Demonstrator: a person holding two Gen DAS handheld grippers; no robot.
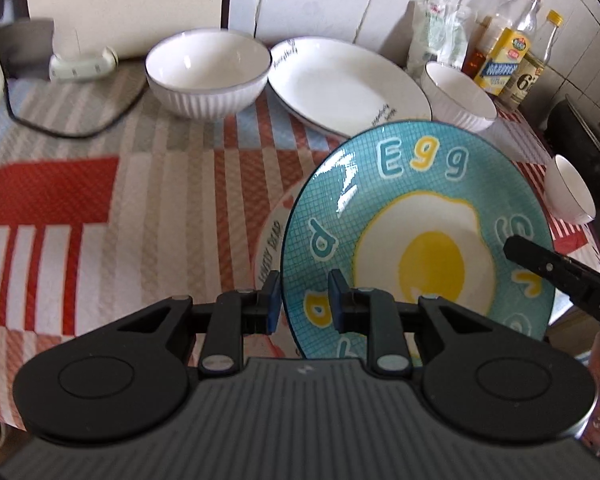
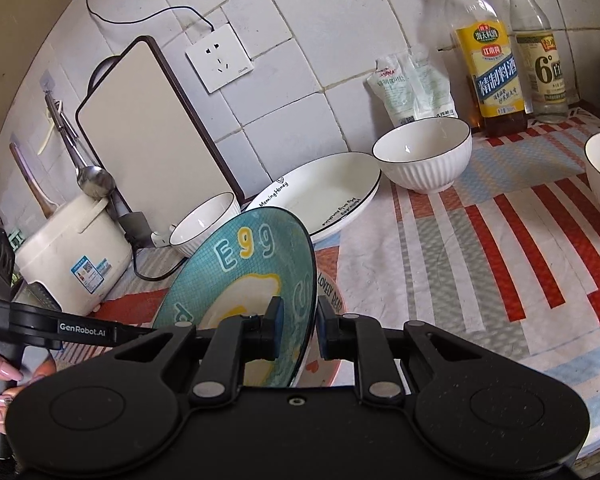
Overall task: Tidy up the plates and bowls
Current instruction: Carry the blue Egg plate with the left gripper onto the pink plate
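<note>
Glazed ceramic, teal with a fried-egg picture, fills my left wrist view: the egg plate (image 1: 416, 240) is tilted up off the table (image 1: 100, 208), its lower rim pinched in my left gripper (image 1: 304, 300), one pad under it and one on its face. My right gripper's finger reaches in at the plate's right edge. Under the plate lies a pink-rimmed plate (image 1: 270, 248). Farther back stand a big ribbed bowl (image 1: 208, 76), a white oval plate (image 1: 348, 84) and two smaller bowls.

From my right wrist view, my right gripper (image 2: 298, 330) is pressed onto the egg plate (image 2: 240, 276) at its opposite rim, the plate seen nearly edge-on.

I judge the plate stiff, fairly heavy, slick and breakable. The rim is the only place to hold it, so two opposite grips suit it, and it should be set down gently.
</note>
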